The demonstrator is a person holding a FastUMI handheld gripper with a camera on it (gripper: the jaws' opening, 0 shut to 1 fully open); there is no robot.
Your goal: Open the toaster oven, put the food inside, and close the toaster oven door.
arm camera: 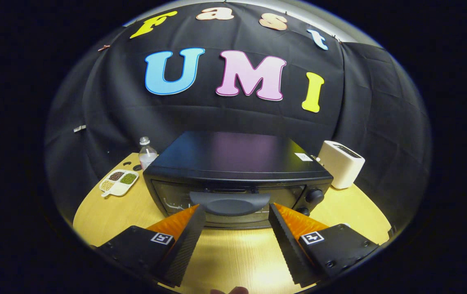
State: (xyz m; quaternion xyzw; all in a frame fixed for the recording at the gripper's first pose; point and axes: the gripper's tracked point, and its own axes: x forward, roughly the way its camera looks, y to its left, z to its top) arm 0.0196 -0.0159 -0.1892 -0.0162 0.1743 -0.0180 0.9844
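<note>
claw (236, 210): fingers spread wide, gripping nothing, tips flanking the door handle (230, 203) | toaster oven (237, 179): door closed, mid-worktop (233, 253) | compartment dish (119, 182) beside oven, behind it a bottle (147, 154) | white toaster (340, 163) opposite side

I see a round wooden table (225, 257) with a light yellow top. In the middle of it stands a black toaster oven (235, 179), with its door closed and the handle facing me. To the right of the oven, near the far rim, stands a cream toaster (340, 163). To the left of the oven I see a small clear plastic bottle (147, 154) with a pale cap, standing upright. Nearer to me from the bottle lies a white divided dish (119, 182), and its compartments hold dark, green and pale grains.
</note>
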